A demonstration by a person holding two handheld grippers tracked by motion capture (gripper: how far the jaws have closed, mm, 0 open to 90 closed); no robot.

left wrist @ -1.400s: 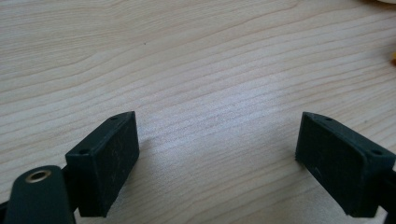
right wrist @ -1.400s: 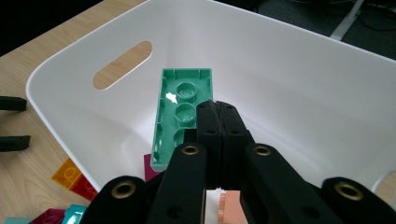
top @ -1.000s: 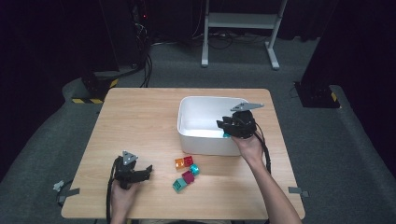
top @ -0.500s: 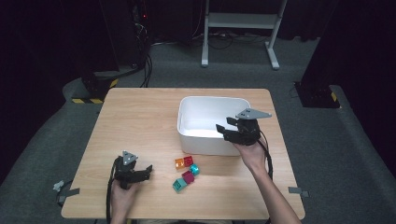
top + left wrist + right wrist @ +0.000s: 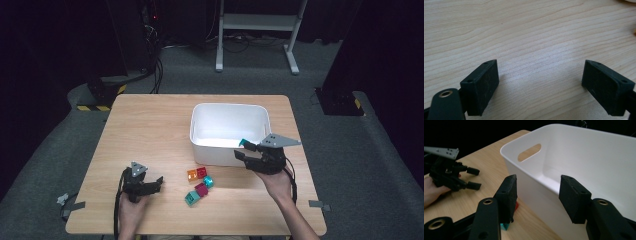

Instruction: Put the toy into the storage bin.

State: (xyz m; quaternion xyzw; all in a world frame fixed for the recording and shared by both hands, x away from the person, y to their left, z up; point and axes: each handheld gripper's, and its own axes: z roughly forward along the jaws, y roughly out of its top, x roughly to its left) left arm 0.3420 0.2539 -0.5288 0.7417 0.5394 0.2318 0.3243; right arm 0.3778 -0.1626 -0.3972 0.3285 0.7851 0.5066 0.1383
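Sorting blocks into the tub, one gripper between trips, the other parked.

The dark room, with its grey carpet, white stand legs and trailing cables, rings a pale wooden table (image 5: 150, 130). The white tub (image 5: 227, 131) stands right of centre, close enough to reach. The right gripper (image 5: 243, 154) hangs over the tub's near rim, jaws apart with nothing between them after opening and easing in slightly; a teal piece shows just beside it. It looks ready for another. The left gripper (image 5: 159, 182) rests wide and empty on bare wood, seemingly waiting. The small blocks (image 5: 200, 182), orange, red, teal, lie loose between both.
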